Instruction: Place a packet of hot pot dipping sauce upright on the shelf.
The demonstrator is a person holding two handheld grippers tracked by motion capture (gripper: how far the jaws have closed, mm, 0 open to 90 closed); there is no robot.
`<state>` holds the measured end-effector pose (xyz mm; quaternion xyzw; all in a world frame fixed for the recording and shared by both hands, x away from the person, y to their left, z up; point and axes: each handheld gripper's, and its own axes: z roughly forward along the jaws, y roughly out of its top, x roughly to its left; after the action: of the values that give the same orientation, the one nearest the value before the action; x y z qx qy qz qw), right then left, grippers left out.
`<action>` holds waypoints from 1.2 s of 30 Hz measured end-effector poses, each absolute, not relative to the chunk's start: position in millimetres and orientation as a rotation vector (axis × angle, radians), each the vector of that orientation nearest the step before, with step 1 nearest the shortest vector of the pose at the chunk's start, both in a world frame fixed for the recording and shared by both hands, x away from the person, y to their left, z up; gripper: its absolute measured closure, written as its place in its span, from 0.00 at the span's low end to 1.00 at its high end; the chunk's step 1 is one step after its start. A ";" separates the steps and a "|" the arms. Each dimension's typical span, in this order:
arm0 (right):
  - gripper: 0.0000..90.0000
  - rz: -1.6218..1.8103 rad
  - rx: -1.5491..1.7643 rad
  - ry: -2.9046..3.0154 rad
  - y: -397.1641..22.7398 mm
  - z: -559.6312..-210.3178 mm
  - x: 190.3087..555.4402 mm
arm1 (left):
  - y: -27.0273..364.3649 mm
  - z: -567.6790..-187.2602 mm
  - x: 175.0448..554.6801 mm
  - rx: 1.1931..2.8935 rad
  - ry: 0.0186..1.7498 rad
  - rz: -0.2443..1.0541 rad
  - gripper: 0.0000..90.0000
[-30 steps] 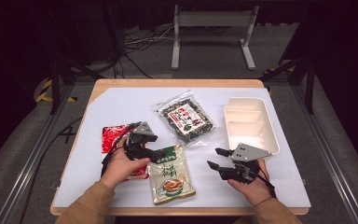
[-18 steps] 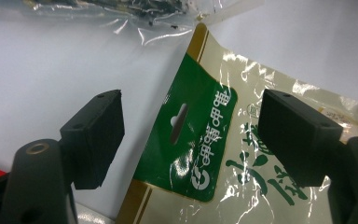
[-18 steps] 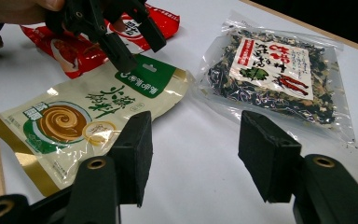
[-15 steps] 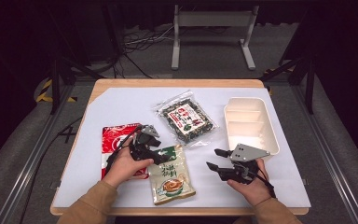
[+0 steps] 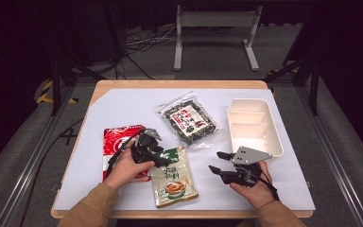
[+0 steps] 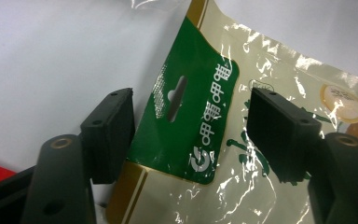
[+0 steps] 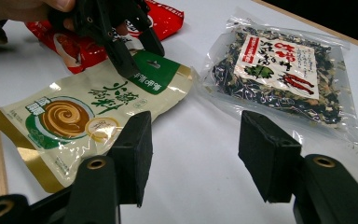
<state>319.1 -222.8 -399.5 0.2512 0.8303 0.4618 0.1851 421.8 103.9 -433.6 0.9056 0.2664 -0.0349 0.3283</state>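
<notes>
A beige snack pouch [image 5: 172, 177] with a green top lies at the table's front middle. My left gripper [image 5: 164, 157] is down at that green top [image 6: 205, 93], one jaw on each side of it. Its jaws have just been closing, but gaps still show beside the pads, so it is open. In the right gripper view the left gripper [image 7: 142, 60] tips onto the pouch [image 7: 74, 116] from the upper left. My right gripper [image 5: 216, 161] rests open on the table to the pouch's right, with nothing between its pads [image 7: 193, 140].
A red packet [image 5: 118, 139] lies under the left hand, partly covered. A clear bag of dark dried greens [image 5: 189, 120] sits behind the pouch. A white divided tray [image 5: 253, 125] stands at the right, just behind the right gripper.
The left gripper has shifted right from over the red packet to the pouch's green top, and its jaws have narrowed. The right gripper has stayed put.
</notes>
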 end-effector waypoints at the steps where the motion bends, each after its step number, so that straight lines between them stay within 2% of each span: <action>1: 0.50 1.301 0.707 2.340 -222.6 -399.5 319.0 | 104.1 -433.4 421.8 2.371 0.699 -0.089 0.38; 10: 0.50 1.289 0.708 2.342 -221.8 -400.2 319.2 | 105.7 -430.5 419.6 2.377 0.717 -0.038 0.52; 15: 0.50 1.289 0.706 2.343 -221.9 -400.2 319.0 | 108.0 -424.9 416.1 2.365 0.709 -0.037 0.55; 20: 0.49 1.287 0.701 2.347 -221.6 -400.3 319.3 | 109.4 -419.9 412.4 2.343 0.693 -0.067 0.62; 23: 0.50 1.289 0.697 2.347 -221.3 -400.1 318.8 | 110.5 -418.2 411.6 2.322 0.651 -0.166 0.65; 29: 0.50 1.289 0.692 2.353 -220.7 -400.3 318.8 | 104.9 -422.6 409.6 2.398 0.639 -0.125 0.72; 31: 0.50 1.288 0.689 2.356 -220.6 -400.4 318.6 | 103.9 -424.2 409.9 2.407 0.646 -0.122 0.75; 36: 0.50 1.287 0.686 2.357 -220.6 -400.5 318.7 | 108.2 -423.9 412.5 2.397 0.692 -0.139 0.93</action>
<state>318.7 -220.6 -400.5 0.2432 0.8359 0.4564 0.1839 412.5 108.2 -423.9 0.9101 0.2629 -0.0528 0.3159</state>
